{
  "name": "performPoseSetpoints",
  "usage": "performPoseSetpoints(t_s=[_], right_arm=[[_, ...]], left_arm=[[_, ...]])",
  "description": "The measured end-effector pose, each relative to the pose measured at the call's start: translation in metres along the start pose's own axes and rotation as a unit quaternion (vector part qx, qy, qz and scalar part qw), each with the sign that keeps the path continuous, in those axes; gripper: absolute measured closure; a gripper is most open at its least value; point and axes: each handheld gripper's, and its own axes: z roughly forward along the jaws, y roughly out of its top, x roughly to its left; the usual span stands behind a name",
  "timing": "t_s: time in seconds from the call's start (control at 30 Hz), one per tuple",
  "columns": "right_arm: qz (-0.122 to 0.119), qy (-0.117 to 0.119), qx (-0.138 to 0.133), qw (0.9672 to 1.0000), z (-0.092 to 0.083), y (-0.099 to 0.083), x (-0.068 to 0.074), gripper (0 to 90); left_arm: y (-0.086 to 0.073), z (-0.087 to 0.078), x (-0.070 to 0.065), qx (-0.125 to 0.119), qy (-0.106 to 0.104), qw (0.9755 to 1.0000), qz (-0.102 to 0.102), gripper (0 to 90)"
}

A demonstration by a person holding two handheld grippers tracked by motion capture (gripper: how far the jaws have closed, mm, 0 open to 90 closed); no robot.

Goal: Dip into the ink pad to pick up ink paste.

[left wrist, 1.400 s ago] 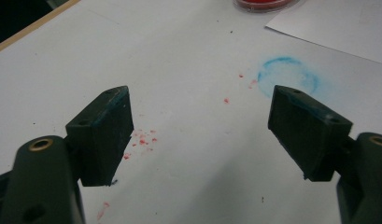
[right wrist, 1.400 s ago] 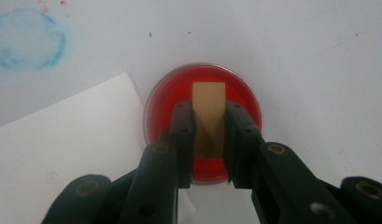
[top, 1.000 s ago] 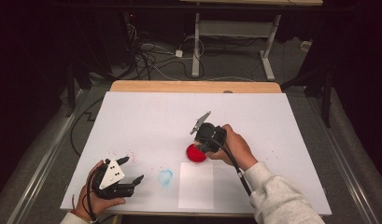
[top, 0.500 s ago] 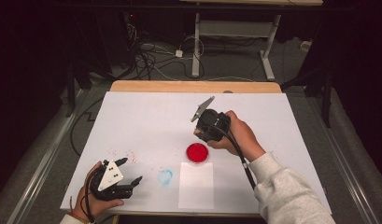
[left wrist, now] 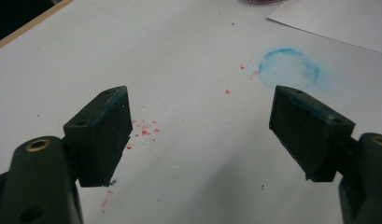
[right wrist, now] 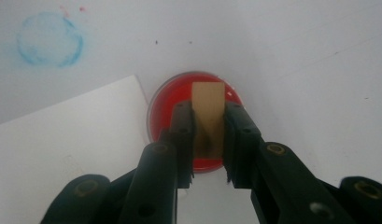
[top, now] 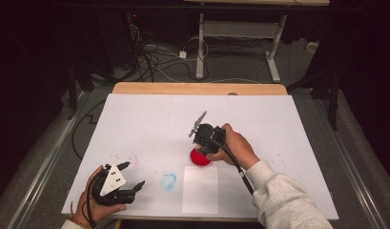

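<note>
Paint is my worry. From above, my right gripper [top: 202, 143] hovers over the red dish [top: 200, 158] on the counter [top: 259, 119]; a tilt could spill it. Left gripper view: fingers [left wrist: 102, 135] wide open, empty. Right gripper view: fingers [right wrist: 181, 140] clamp the tan block [right wrist: 208, 107], which could drip red on the paper [right wrist: 62, 140].

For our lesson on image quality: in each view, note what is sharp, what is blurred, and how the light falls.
High view: table brightly lit, surroundings dark, right gripper slightly soft. Left gripper view: jaws crisp, blue ring stain soft. Right gripper view: jaws near the lens blurred, red dish and tan block clearer, soft shadows.
</note>
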Motion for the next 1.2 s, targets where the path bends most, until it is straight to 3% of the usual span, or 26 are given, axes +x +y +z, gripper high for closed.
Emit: performPoseSetpoints(t_s=[0.5, 1.0, 1.2], right_arm=[[-0.009, 0.014, 0.041, 0.999, 0.031, -0.005, 0.005, 76.0], [-0.004, 0.02, 0.038, 0.9991, 0.036, -0.008, 0.004, 76.2], [0.003, 0.008, 0.034, 0.9994, 0.037, -0.009, 0.007, 76.3]], left_arm=[[0.0, 0.0, 0.0, 0.001, 0.001, 1.0, 0.0, 20.5], [0.0, 0.001, -0.001, 0.003, -0.001, 1.0, 0.002, 20.5], [0.001, 0.002, -0.001, 0.004, 0.0, 1.0, 0.001, 20.5]])
